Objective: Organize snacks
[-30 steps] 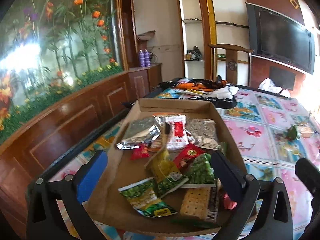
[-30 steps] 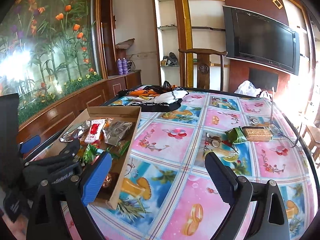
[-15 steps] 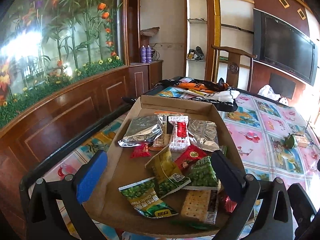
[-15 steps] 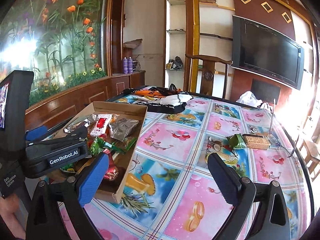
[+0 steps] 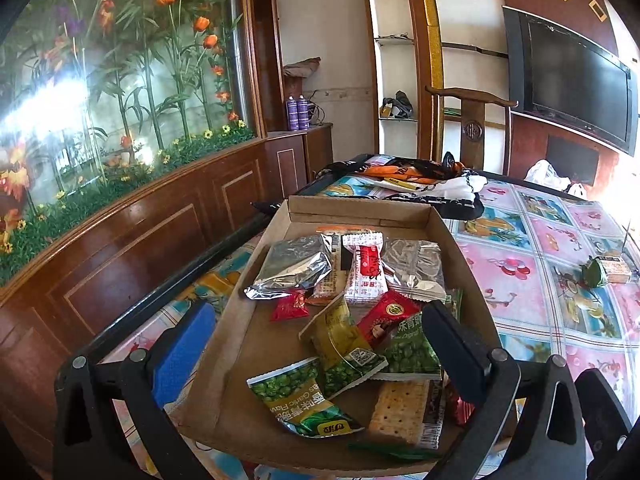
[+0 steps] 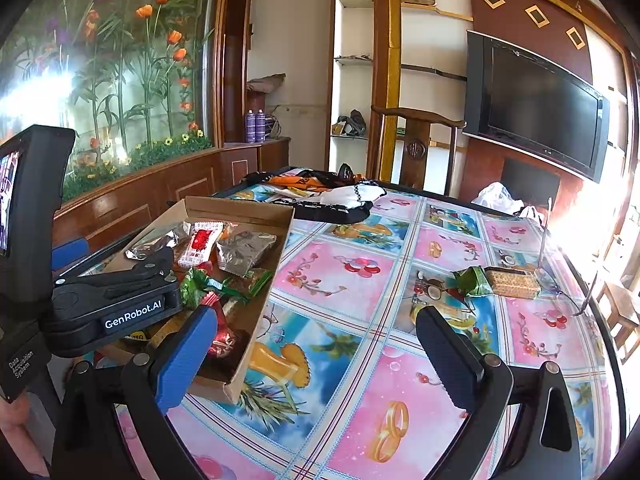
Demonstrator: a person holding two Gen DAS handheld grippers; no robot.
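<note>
A shallow cardboard tray (image 5: 360, 205) holds several snacks: a green pea packet (image 5: 304, 400), a cracker pack (image 5: 404, 412), a red-and-white candy (image 5: 366, 268) and a silver foil pack (image 5: 292, 264). My left gripper (image 5: 320, 344) is open wide over the tray's near end. Its blue pad sits outside the left wall and its black finger (image 6: 158, 260) hangs above the snacks. My right gripper (image 6: 316, 360) stands open over the patterned tablecloth right of the tray (image 6: 240, 209), with nothing between its fingers. A green packet with a cracker pack (image 6: 496, 280) lies loose at the table's right.
A pile of bags and cloth (image 6: 320, 196) lies at the table's far end, with a wooden chair (image 6: 416, 148) behind it. A white plastic bag (image 6: 496, 196) and a thin upright rod (image 6: 544, 232) are at the far right. A wooden cabinet (image 5: 140, 248) borders the left side.
The right gripper's jaws have spread slightly wider and its view has tilted, so the left gripper now looms larger at its left. The left gripper has stayed over the tray.
</note>
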